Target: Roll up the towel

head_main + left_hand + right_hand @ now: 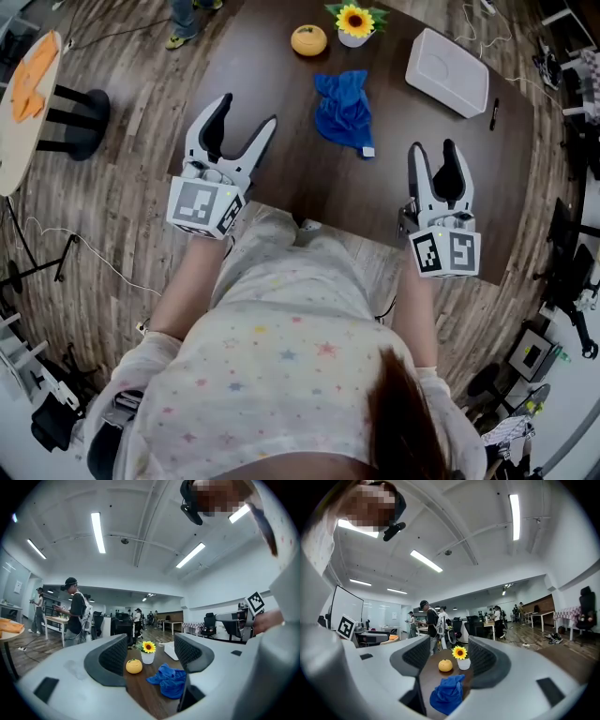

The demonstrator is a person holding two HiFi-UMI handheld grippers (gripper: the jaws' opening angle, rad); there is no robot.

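I hold left gripper [247, 110] and right gripper [432, 146] over near table [281, 164] edge, jaws apart, nothing between. Both aimed at blue towel [344, 108], crumpled mid-table, not yet rolled. Probably lining up first grab.

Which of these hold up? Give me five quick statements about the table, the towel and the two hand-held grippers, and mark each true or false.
1. The towel lies crumpled on the table. True.
2. The left hand-held gripper is shut on the towel. False: its jaws stand apart with nothing between them, short of the towel.
3. A sunflower stands next to an orange. True.
4. The white box sits on top of the towel. False: it rests on the table apart from the towel, to the right.
5. The right hand-held gripper is open and empty. True.
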